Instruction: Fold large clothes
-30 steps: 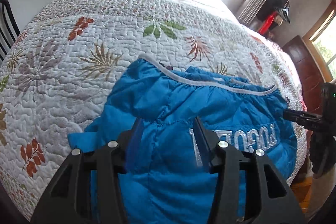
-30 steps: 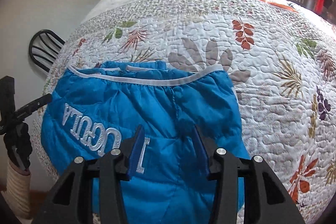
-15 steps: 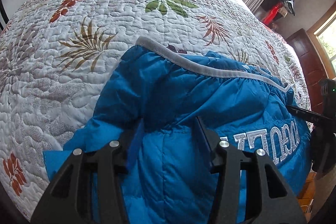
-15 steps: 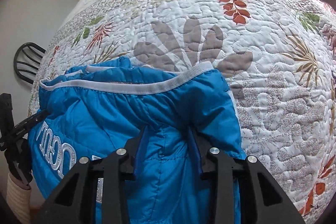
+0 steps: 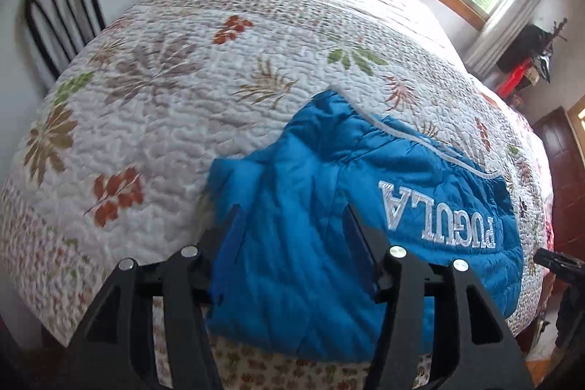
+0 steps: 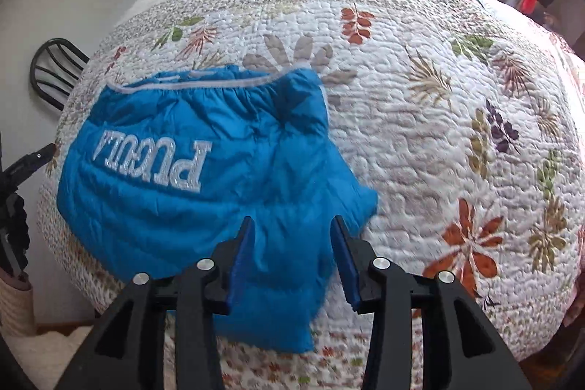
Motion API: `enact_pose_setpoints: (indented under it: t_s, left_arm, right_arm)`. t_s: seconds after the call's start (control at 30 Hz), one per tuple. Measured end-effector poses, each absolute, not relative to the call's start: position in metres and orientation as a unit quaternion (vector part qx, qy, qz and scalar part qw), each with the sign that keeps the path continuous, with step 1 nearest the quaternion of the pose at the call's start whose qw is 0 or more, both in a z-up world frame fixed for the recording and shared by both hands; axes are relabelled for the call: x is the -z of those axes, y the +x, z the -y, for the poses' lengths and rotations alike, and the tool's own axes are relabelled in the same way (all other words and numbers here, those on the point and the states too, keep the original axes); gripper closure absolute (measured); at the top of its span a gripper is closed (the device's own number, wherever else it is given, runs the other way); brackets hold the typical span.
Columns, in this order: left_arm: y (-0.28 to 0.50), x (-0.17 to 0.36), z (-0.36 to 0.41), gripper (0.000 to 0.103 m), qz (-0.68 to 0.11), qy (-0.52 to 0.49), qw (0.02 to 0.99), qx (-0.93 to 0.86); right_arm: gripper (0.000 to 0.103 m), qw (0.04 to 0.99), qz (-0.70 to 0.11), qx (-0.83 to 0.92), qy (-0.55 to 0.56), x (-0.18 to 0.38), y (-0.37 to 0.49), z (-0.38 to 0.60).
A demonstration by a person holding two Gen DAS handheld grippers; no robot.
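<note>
Your bright blue quilted puffer jacket (image 5: 329,207) lies folded on the white floral quilted bedspread (image 5: 164,105), at the near edge of the bed, with its lower part draped over that edge. Its long axis runs side to side across your view; the grey-trimmed hem (image 6: 204,84) faces away from you, and the white embroidered lettering (image 6: 153,163) reads upside down. Your left gripper (image 5: 292,225) has its fingers spread wide above the jacket's left portion. Your right gripper (image 6: 292,236) is likewise spread wide over the jacket's right corner, gripping nothing.
</note>
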State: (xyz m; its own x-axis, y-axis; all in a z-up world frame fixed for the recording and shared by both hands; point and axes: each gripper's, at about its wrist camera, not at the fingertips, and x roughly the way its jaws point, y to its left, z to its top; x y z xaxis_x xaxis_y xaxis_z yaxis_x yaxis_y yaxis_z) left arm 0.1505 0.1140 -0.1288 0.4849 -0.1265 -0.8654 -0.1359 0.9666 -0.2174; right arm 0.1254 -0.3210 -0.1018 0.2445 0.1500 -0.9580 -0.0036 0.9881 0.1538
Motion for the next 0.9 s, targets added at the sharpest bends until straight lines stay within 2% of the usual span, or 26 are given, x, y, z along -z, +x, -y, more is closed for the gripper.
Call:
enact_pose_setpoints:
  t_s: [0.13, 0.2, 0.3, 0.43, 0.6, 0.9]
  left_arm:
    - [0.096, 0.139, -0.128, 0.045, -0.513, -0.182, 0.837, -0.061]
    - [0.074, 0.146, -0.129, 0.040, -0.511, -0.219, 0.828, -0.071]
    - [0.056, 0.156, -0.123, 0.039, -0.503, -0.260, 0.822, -0.065]
    - [0.056, 0.177, -0.117, 0.036, -0.501, -0.302, 0.809, -0.051]
    - [0.061, 0.201, -0.122, 0.036, -0.487, -0.364, 0.793, -0.034]
    - [0.086, 0.227, -0.138, 0.036, -0.478, -0.404, 0.779, -0.031]
  right_arm:
    - [0.060, 0.763, -0.639, -0.057, 0.077, 0.124, 0.102, 0.323]
    - [0.060, 0.758, -0.644, -0.064, 0.081, 0.133, 0.097, 0.323]
    - [0.063, 0.748, -0.653, -0.078, 0.093, 0.147, 0.096, 0.323]
    - [0.076, 0.737, -0.663, -0.094, 0.092, 0.161, 0.099, 0.319]
    - [0.078, 0.733, -0.671, -0.093, 0.068, 0.173, 0.101, 0.312]
    - [0.078, 0.730, -0.675, -0.090, 0.058, 0.188, 0.103, 0.305]
